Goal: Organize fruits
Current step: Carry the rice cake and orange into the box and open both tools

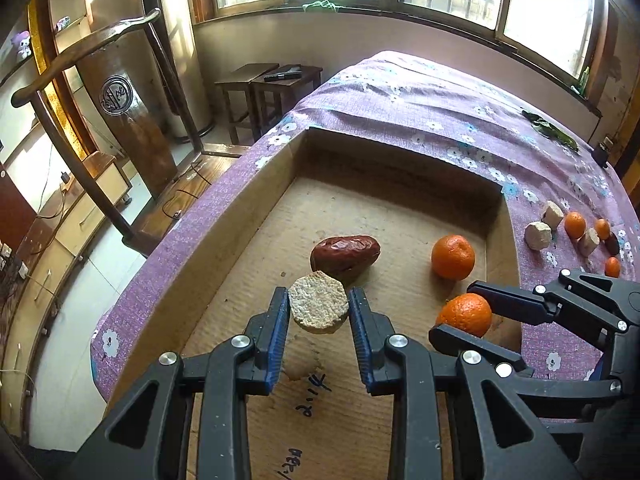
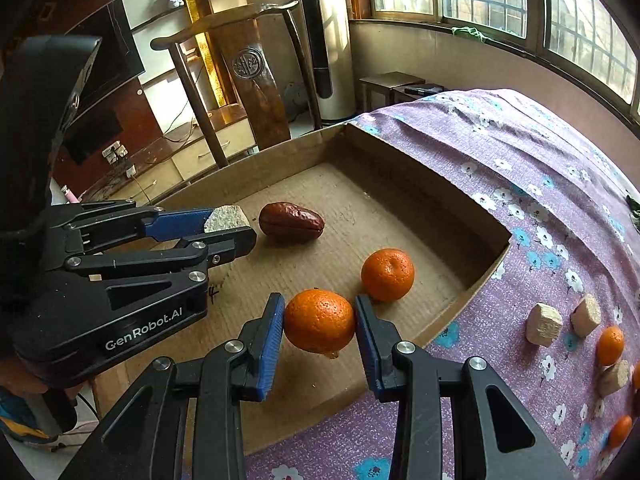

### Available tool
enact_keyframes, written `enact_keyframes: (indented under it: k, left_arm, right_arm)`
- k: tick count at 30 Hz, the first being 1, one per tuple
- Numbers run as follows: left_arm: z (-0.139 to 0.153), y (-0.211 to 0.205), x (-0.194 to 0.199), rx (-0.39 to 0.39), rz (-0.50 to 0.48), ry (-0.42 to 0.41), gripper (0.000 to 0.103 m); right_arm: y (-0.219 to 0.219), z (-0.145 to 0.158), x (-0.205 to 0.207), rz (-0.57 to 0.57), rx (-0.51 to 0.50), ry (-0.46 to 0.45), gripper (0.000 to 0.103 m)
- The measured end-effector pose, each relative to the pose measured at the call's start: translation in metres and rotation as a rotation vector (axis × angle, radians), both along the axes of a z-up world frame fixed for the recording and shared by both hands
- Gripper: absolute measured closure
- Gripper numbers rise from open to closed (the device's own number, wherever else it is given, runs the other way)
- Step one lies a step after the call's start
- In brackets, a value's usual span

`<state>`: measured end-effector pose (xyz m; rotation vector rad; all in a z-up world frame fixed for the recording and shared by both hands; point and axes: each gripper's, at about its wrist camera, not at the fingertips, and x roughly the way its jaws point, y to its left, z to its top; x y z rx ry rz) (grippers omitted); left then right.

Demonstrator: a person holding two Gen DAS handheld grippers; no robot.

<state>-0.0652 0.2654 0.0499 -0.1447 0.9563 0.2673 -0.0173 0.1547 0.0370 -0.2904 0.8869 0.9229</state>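
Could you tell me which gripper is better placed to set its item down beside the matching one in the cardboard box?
Right gripper: its tangerine hangs beside the boxed tangerine.

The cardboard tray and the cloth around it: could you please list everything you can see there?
Cardboard tray: one, brown, on the cloth.
Red date: one, dark red, in the tray.
Loose orange: one, in the tray.
Held orange: one, above the tray.
Held chunk: one, beige, above the tray.
Cloth: purple, floral; beige chunks and small oranges lie right of the tray.
Left gripper: black, blue pads, grips the chunk.
Right gripper: same, grips the orange.
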Motion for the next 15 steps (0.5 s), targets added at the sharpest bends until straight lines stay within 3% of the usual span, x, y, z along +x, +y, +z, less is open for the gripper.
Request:
enact_keyframes:
  k: [4,6,8,11,15]
  left_arm:
    - [-0.002,0.002,0.002,-0.003,0.011,0.014,0.071]
    - [-0.002,0.003,0.002,-0.007,0.018,0.015,0.044]
    - [0.001,0.003,0.0,-0.01,0.02,-0.006,0.033]
    - [0.004,0.001,-0.002,0.021,0.038,-0.019,0.028]
    - [0.007,-0.006,-0.006,0.013,0.031,-0.04,0.028]
  right_arm:
    - [0.008,-0.01,0.003,0.011,-0.032,0.008,0.062]
    - [0.006,-0.01,0.003,0.005,-0.014,-0.001,0.062]
    - [0.005,-0.01,0.004,0.0,-0.011,0.006,0.062]
    - [-0.003,-0.005,0.002,-0.007,0.013,0.002,0.057]
    - [-0.025,0.011,-0.004,-0.036,0.069,-0.011,0.048]
